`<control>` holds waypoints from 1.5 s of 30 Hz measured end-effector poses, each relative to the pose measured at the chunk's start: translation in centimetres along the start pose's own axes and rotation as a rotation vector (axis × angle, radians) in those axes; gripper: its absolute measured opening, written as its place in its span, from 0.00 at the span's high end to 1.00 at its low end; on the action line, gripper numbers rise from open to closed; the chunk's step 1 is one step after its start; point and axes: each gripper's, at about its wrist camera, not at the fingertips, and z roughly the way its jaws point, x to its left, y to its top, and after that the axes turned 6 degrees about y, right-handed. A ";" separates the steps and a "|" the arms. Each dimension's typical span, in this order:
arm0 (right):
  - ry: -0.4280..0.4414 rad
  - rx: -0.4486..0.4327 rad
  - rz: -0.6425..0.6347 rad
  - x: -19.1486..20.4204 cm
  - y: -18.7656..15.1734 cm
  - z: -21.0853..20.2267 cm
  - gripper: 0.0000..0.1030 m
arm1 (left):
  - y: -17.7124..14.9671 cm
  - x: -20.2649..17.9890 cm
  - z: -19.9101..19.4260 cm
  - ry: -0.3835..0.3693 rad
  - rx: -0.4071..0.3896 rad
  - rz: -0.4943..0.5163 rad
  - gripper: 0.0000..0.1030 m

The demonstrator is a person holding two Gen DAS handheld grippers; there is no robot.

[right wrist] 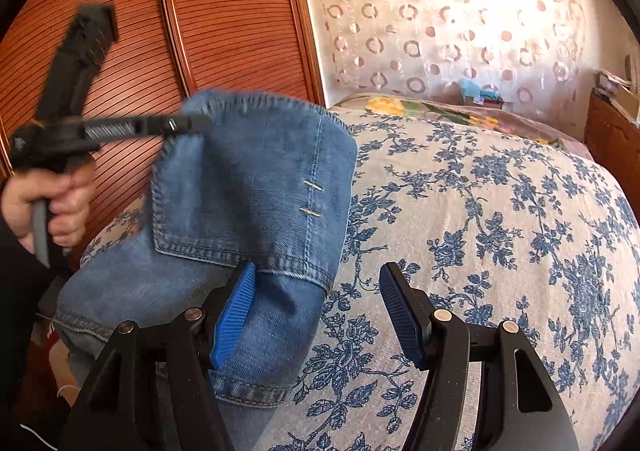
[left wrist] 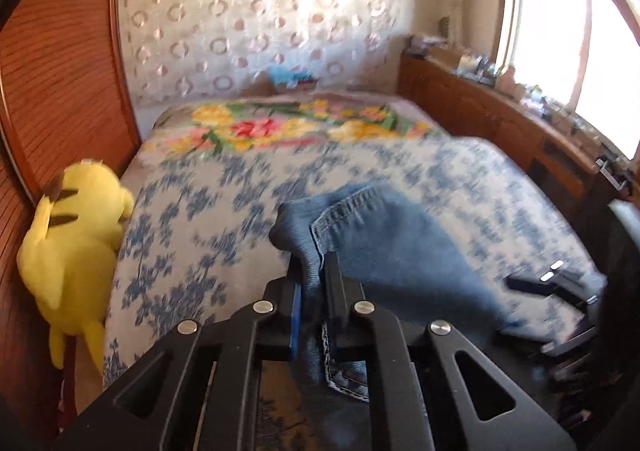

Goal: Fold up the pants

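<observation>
Blue jeans (left wrist: 380, 235) lie on a bed with a blue-flowered cover (left wrist: 200, 211). My left gripper (left wrist: 314, 271) is shut on a fold of the denim near a stitched seam, and the cloth rises from its fingers. In the right wrist view a hand holds that left gripper (right wrist: 196, 123), which lifts a hemmed part of the jeans (right wrist: 248, 187) off the bed. My right gripper (right wrist: 316, 291) stands open low over the bed. Its left blue pad (right wrist: 236, 311) is against the jeans' lower edge; its right pad is over bare cover. The right gripper (left wrist: 540, 279) also shows at the jeans' right side.
A yellow plush toy (left wrist: 68, 247) lies at the bed's left edge against slatted wooden doors (right wrist: 224, 11). A bright flowered blanket (left wrist: 288, 127) covers the bed's far end. A wooden sideboard (left wrist: 480, 107) with clutter runs along the right under a window.
</observation>
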 end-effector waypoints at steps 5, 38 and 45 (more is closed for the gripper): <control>0.007 0.004 0.002 -0.2 0.1 0.5 0.36 | -1.7 0.4 2.8 0.014 0.048 -0.011 0.86; 0.068 0.066 -0.047 3.7 -0.2 0.6 0.74 | -10.0 -3.3 -3.9 0.013 0.028 0.044 0.42; 0.077 0.062 -0.055 3.9 -0.6 0.5 0.74 | -10.5 -2.9 -3.7 -0.006 0.027 0.009 0.42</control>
